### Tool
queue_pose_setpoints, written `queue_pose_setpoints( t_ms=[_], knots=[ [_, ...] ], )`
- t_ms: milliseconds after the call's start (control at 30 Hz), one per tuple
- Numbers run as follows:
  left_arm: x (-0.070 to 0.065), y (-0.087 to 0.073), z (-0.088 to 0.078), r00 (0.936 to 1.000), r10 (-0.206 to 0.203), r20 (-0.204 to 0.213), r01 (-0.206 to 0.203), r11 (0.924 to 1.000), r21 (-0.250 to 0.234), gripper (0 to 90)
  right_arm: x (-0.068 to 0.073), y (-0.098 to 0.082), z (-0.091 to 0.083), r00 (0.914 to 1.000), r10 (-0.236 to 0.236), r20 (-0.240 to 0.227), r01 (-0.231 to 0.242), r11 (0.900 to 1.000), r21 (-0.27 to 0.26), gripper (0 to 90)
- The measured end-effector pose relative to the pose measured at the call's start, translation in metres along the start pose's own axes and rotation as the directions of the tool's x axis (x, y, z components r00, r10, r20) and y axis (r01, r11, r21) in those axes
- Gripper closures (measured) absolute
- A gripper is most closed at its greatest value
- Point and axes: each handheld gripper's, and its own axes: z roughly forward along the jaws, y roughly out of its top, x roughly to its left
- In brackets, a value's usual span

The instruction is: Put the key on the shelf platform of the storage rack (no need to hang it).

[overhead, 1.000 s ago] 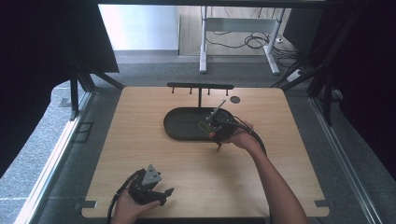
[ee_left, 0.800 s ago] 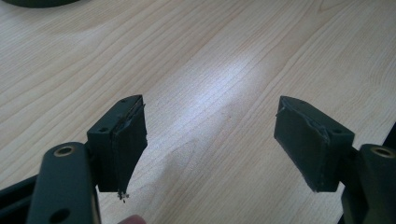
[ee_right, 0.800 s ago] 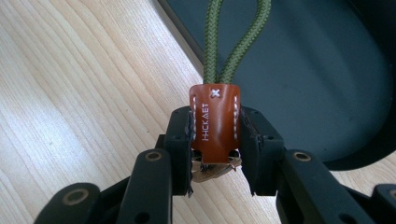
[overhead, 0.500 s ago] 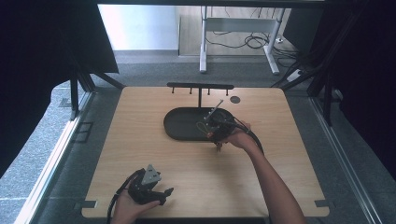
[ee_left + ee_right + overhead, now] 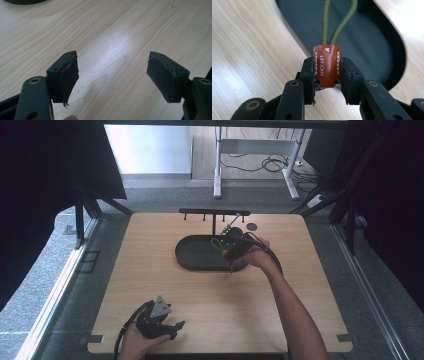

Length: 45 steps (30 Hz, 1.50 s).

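A pale wooden table [image 5: 150, 270] is standing on grey carpet, a black rack [image 5: 214, 212] at its far edge and desk legs with cables lying beyond; the right gripper [image 5: 327, 75] is clamping a brown leather tab [image 5: 327, 66] stamped "HICKAET", its olive cord loop [image 5: 338, 22] running out of frame over the black oval tray [image 5: 372, 50]; the left gripper [image 5: 112, 75] is resting near the front edge, jaws spread, nothing between them
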Motion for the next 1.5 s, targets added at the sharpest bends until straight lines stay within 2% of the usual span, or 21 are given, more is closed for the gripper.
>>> queue_pose_setpoints(
  t_ms=[133,400,567,867,967,1267,1500],
  knots=[
    [0.001,0.0,-0.001,1.0,-0.003,0.0,0.003,1.0,-0.003,25.9,-0.006,0.008,-0.007,0.9997,0.016,0.016,-0.016,1.0,-0.013,66.9],
    [0.004,-0.001,-0.003,0.9999,-0.012,-0.005,0.012,0.9999,-0.01,25.9,-0.018,0.02,-0.007,0.9983,0.046,0.036,-0.045,0.998,-0.032,66.9],
    [0.005,-0.002,-0.004,0.9999,-0.012,-0.006,0.011,0.9999,-0.011,25.9,-0.016,0.018,0.007,0.9985,0.043,0.033,-0.042,0.999,-0.018,66.9],
    [0.004,-0.001,-0.003,0.9999,-0.011,-0.003,0.011,0.9999,-0.011,25.9,-0.01,0.003,0.042,0.9992,0.04,-0.004,-0.04,0.999,0.014,66.7],
    [0.003,-0.001,-0.003,0.9999,-0.011,-0.003,0.011,0.9999,-0.01,25.9,-0.011,-0.002,0.051,0.9988,0.048,0.004,-0.048,0.999,0.017,66.5],
    [0.004,-0.001,-0.003,0.9999,-0.01,-0.003,0.01,0.9999,-0.008,25.9,-0.018,-0.007,0.059,0.9963,0.085,0.015,-0.085,0.996,0.014,65.3],
    [0.004,-0.002,-0.003,0.9999,-0.013,-0.003,0.013,0.9999,-0.008,25.9,-0.02,-0.011,0.065,0.9949,0.097,0.025,-0.098,0.995,0.028,59.4]
  ],
)
